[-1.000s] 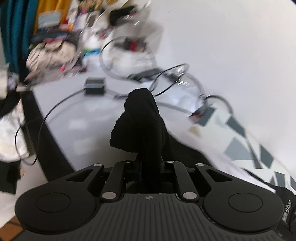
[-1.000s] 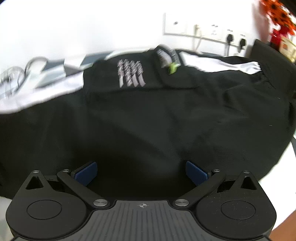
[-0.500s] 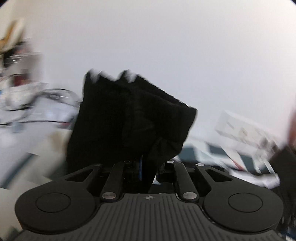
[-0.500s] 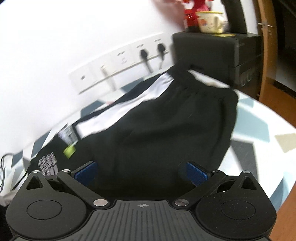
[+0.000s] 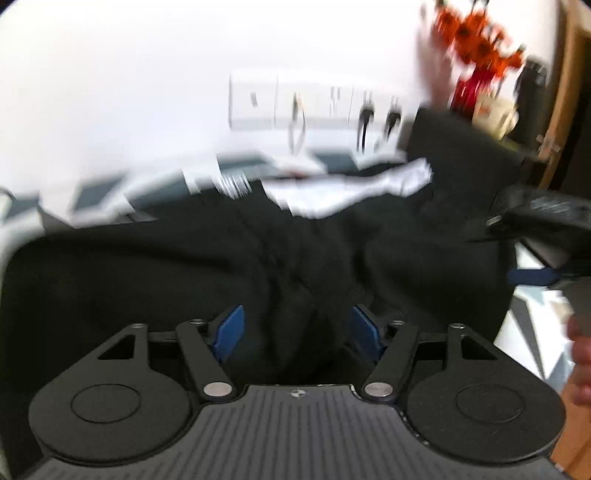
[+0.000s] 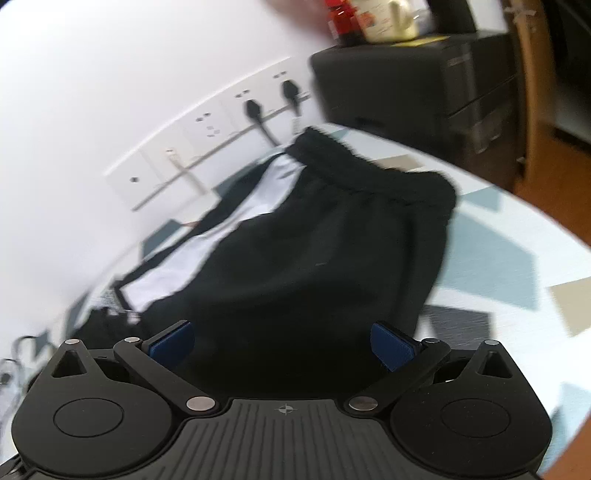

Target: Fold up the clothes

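Black trousers [image 6: 314, 258] with a white side stripe [image 6: 207, 254] lie on a table with a patterned cloth [image 6: 517, 258]; the elastic waistband [image 6: 369, 166] is at the far end. My right gripper [image 6: 282, 345] is open just above the black cloth, holding nothing. In the blurred left wrist view the same trousers [image 5: 221, 258] spread below my left gripper [image 5: 297, 330], whose blue pads [image 5: 229, 330] stand apart with a ridge of black cloth between them. The right gripper [image 5: 535, 275] shows at the right edge there.
A row of wall sockets [image 6: 207, 147] with plugged black cables runs behind the table. A black cabinet [image 6: 424, 81] stands at the far right with a red item and a cream cup [image 6: 388, 18] on top. The table edge [image 6: 554, 221] curves at the right, over wooden floor.
My left gripper, shut on a bunch of black cloth before, has swung right over the trousers and opened. My right gripper has stayed open and shifted toward the waistband end.
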Demonstrator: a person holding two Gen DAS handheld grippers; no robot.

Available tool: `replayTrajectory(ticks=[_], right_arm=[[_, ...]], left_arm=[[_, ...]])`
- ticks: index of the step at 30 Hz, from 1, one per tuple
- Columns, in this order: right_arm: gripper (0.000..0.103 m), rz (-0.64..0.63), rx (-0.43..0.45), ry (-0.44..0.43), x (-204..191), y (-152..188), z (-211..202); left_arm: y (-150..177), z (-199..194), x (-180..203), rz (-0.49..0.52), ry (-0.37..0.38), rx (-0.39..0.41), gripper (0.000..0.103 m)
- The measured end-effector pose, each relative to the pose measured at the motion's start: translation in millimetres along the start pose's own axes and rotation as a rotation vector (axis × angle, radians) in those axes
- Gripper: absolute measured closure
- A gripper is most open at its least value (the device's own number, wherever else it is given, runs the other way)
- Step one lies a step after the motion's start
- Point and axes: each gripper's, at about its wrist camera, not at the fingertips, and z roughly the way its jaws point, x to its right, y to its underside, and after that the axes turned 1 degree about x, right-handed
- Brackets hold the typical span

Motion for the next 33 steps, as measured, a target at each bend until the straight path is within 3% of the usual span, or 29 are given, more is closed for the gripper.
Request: replayTrajectory(ticks=[2,6,11,13,14,16,19,22,25,26,27,29,33], right_arm=[[0.002,0.017,-0.025,-0.072,-10.8,1.7,4.0],[0.002,0.015,-0.099,-0.218,-42.4,11.2,20.1],[0.002,-0.056,-0.206,-0.245,-90.3,30.8,56.5],[0.029,-0.100,-0.234,-0.207,-104.7,40.2,70.7],[0.069,-0.125,-0.249,-0.178,-110.1,43.3,74.3],[0.078,-0.140,-0.265,-0.135,-114.8,45.1,72.1],[0.084,-0.106,-0.228,-0.155,-108.9,41.0,48.2],[0.083,-0.084,-0.281,-0.096,-95.7,46.7,38.9],[0.075,-0.075,-0.343,-0.049,-87.6,49.3,40.5],[0.058,-0.105,-0.338,-0.020,-93.6,45.4,37.7],[0.035,-0.137,-0.325,0.006,-100.2,41.3,34.3],[0.018,-0.209,-0.239,-0.004,-114.3,33.7,24.7],[0.010,-0.308,-0.148,-0.106,-141.3,23.9,36.5]], left_arm=[[0.4,-27.7,-20.1,-0.015,-0.036,0.028,0.023],[28.1,-55.9,-65.1,-0.066,-0.160,-0.017,0.022],[67.3,-61.4,-92.3,-0.014,-0.292,-0.133,0.022],[77.4,-61.5,-100.3,-0.020,-0.314,-0.172,0.023],[79.1,-62.5,-105.9,-0.054,-0.303,-0.180,0.026],[76.9,-61.2,-116.5,-0.121,-0.289,-0.204,0.038],[73.2,-60.4,-131.5,-0.201,-0.255,-0.231,0.039],[73.1,-61.2,-140.8,-0.241,-0.223,-0.242,0.036],[74.4,-62.0,-144.2,-0.248,-0.207,-0.244,0.032],[74.8,-62.3,-145.3,-0.251,-0.202,-0.244,0.032],[75.2,-62.5,-146.5,-0.253,-0.196,-0.245,0.030],[76.1,-63.0,-148.7,-0.258,-0.186,-0.246,0.028],[76.1,-54.0,-136.6,-0.188,-0.224,-0.261,0.021]])
